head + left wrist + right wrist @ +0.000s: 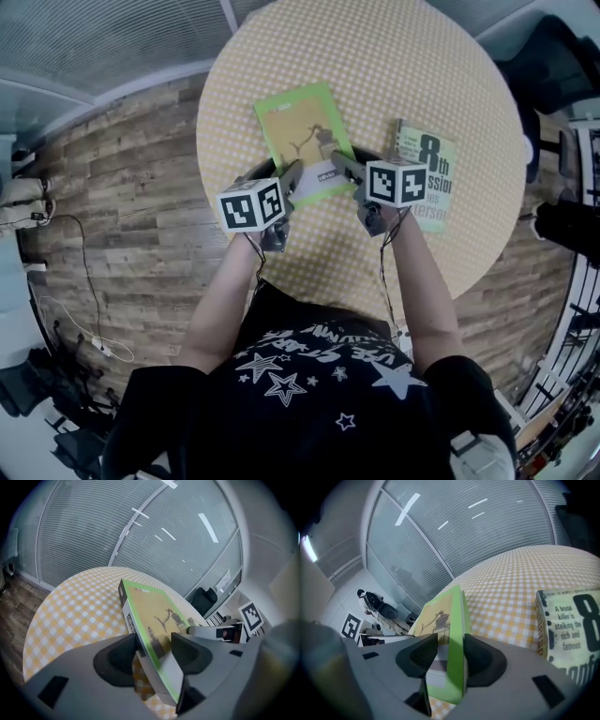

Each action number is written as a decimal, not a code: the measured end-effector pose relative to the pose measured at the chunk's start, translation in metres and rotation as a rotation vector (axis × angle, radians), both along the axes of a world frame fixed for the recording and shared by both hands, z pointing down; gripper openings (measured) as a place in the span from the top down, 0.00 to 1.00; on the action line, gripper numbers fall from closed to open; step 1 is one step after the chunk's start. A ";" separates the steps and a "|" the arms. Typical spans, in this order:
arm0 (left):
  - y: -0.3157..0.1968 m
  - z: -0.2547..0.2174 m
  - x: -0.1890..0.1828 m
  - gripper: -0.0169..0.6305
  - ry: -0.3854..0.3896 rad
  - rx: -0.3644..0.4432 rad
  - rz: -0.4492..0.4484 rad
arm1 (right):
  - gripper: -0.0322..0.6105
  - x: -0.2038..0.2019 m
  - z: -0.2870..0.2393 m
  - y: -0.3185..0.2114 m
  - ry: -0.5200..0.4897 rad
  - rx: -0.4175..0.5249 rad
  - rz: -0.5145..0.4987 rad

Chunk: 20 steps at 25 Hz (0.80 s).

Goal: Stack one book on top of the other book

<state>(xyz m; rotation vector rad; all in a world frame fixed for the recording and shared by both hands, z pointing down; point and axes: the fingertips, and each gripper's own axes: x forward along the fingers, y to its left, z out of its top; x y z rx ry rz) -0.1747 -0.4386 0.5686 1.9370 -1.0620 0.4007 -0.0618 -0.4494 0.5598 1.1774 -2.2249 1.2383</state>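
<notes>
ok so head view first: round tabletop [375, 56] with a yellow checked cloth, and the green book [302, 136] is just above the middle of the frame, its near edge toward the person. Both tools are on that near edge, the left tool [293, 178] at its lower left corner and the right tool [343, 167] at its lower right corner

left tool's own view: the jaws are pretty wide and closed onto the green book [157, 620], one pad under it and one on the cover. The book slants across the middle of the frame. You can see checked cloth below the near end, so that end is up off the tabletop, can't tell about the far end

right tool's view: same deal, jaws wide but clamped on the green book [454, 634], which shows nearly edge-on in the centre

the other book [431, 178], pale cover with a big 8, lies flat on the cloth right of centre in the head view, just beside the right tool and apart from the green one. Nothing stacked yet
</notes>
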 end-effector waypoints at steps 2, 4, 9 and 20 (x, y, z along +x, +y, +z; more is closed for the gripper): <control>-0.001 -0.015 0.000 0.60 -0.001 0.041 0.009 | 0.66 0.001 -0.013 0.002 -0.004 0.030 0.013; 0.000 -0.032 0.003 0.60 0.003 0.079 0.023 | 0.66 0.005 -0.029 0.006 -0.006 0.062 0.032; 0.006 -0.063 0.002 0.60 0.028 0.131 0.056 | 0.66 0.005 -0.062 0.016 0.011 0.138 0.074; 0.027 -0.101 0.024 0.61 0.060 0.209 0.205 | 0.66 0.027 -0.096 0.053 0.000 0.221 0.229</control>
